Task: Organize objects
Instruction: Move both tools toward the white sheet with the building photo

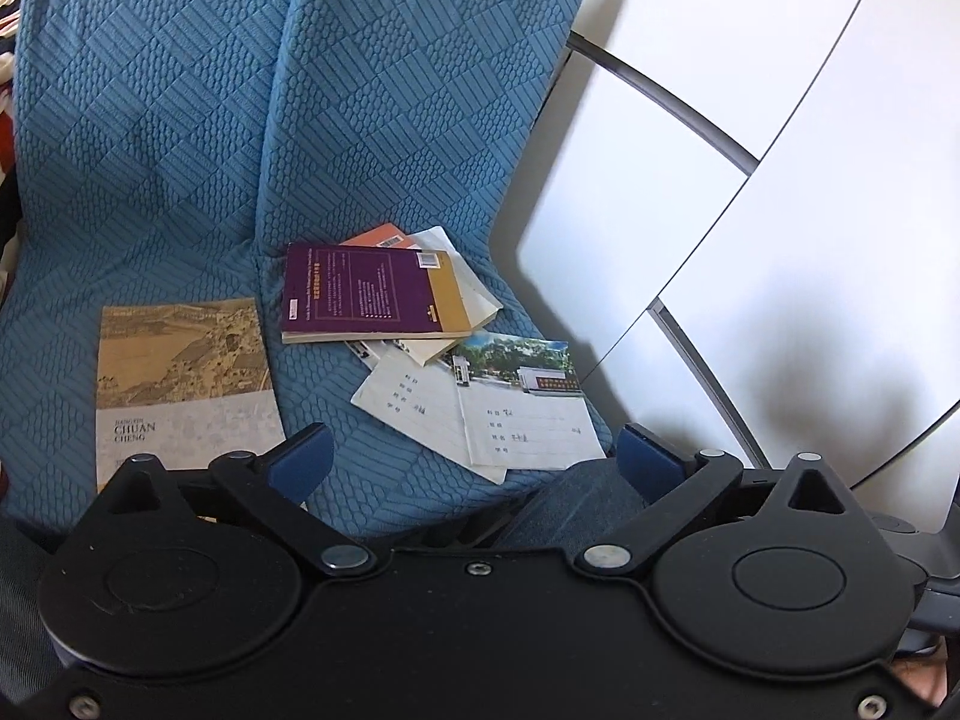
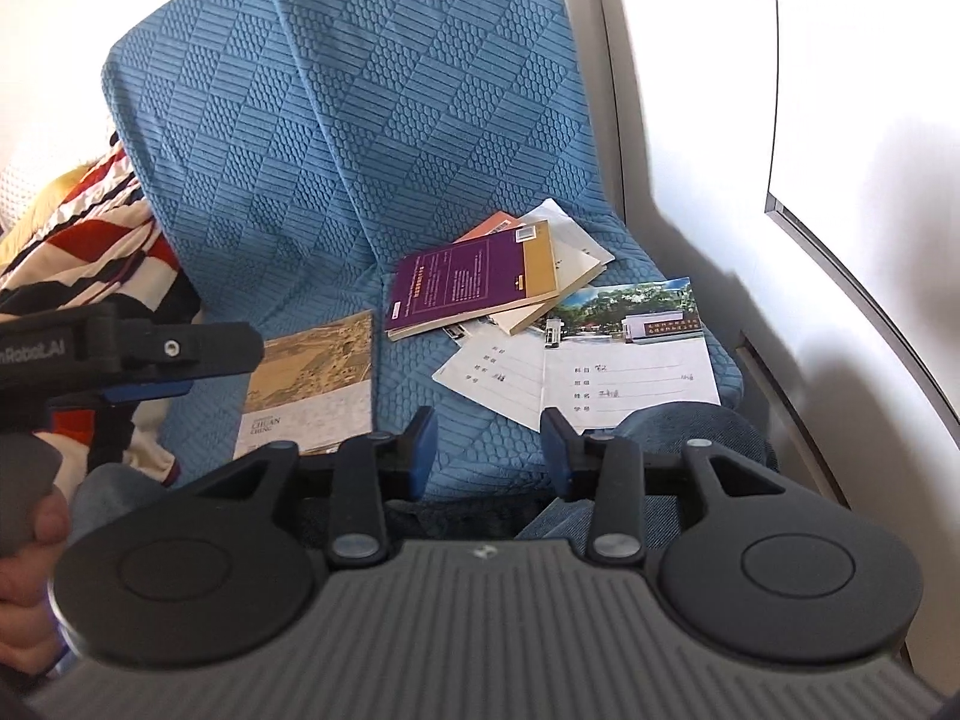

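Note:
Books and notebooks lie on a blue quilted sofa seat (image 1: pixel 372 468). A tan book marked CHUAN CHENG (image 1: pixel 180 384) (image 2: pixel 318 384) lies alone at the left. A purple and gold book (image 1: pixel 366 294) (image 2: pixel 474 282) tops a loose pile, with an orange book (image 1: pixel 375 237) and white booklets under it. A photo-cover notebook (image 1: pixel 522 402) (image 2: pixel 630 348) lies at the right front. My left gripper (image 1: pixel 474 456) is open and empty above the seat's front edge; it also shows from the side in the right wrist view (image 2: pixel 150 360). My right gripper (image 2: pixel 486 450) is open and empty in front of the pile.
The blue sofa back cushions (image 2: pixel 360 120) rise behind the books. A red, white and dark striped cloth (image 2: pixel 108 228) lies at the left of the sofa. White panels with grey metal trim (image 1: pixel 780 180) stand close at the right.

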`<state>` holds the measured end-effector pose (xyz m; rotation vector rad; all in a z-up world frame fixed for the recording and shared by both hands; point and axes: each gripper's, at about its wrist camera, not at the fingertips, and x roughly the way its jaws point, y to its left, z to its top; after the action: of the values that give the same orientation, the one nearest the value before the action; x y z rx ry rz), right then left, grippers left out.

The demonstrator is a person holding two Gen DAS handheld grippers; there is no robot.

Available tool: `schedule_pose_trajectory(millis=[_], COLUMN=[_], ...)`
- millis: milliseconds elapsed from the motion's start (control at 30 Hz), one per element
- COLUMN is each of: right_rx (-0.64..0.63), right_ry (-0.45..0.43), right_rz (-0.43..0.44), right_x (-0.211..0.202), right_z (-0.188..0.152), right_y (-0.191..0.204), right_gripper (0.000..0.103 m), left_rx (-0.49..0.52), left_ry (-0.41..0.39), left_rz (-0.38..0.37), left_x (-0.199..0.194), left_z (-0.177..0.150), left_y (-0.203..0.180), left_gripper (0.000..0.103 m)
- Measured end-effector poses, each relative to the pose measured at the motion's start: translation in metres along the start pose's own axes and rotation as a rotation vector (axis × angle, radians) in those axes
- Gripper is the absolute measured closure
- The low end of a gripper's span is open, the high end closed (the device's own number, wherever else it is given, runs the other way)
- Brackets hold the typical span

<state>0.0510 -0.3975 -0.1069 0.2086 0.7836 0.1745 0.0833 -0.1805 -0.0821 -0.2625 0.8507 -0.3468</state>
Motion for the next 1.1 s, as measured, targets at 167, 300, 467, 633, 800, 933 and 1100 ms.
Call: schedule_pose_trajectory(millis=[167, 300, 467, 633, 800, 933, 1100], right_rx=[0.03, 0.067, 0.097, 0.12, 0.152, 0.171, 0.183], right_ry=[0.009, 0.002, 0.004, 0.016, 0.03, 0.048, 0.066], right_rz=[-0.015, -0.011, -0.008, -0.02, -0.025, -0.032, -0.036], right_x=[0.006, 0.009, 0.016, 0.026, 0.035, 0.046, 0.063], right_z=[0.001, 0.002, 0.003, 0.004, 0.005, 0.007, 0.011], right_y=[-0.012, -0.023, -0.036, -0.051, -0.069, -0.084, -0.098], right_gripper=[0.061, 0.017, 0.016, 0.016, 0.016, 0.016, 0.016], left_rx=[0.007, 0.01, -0.004, -0.007, -0.013, -0.031, -0.049], left_ry=[0.016, 0.022, 0.024, 0.035, 0.061, 0.083, 0.102], left_rz=[0.001, 0.0, 0.011, 0.015, 0.021, 0.027, 0.045], left_x=[0.013, 0.022, 0.036, 0.053, 0.076, 0.095, 0.115], left_z=[0.005, 0.009, 0.015, 0.02, 0.023, 0.024, 0.028], left_y=[-0.007, -0.013, -0.017, -0.021, -0.025, -0.024, -0.02], left_gripper=[0.001, 0.001, 0.001, 0.001, 0.001, 0.001, 0.001])
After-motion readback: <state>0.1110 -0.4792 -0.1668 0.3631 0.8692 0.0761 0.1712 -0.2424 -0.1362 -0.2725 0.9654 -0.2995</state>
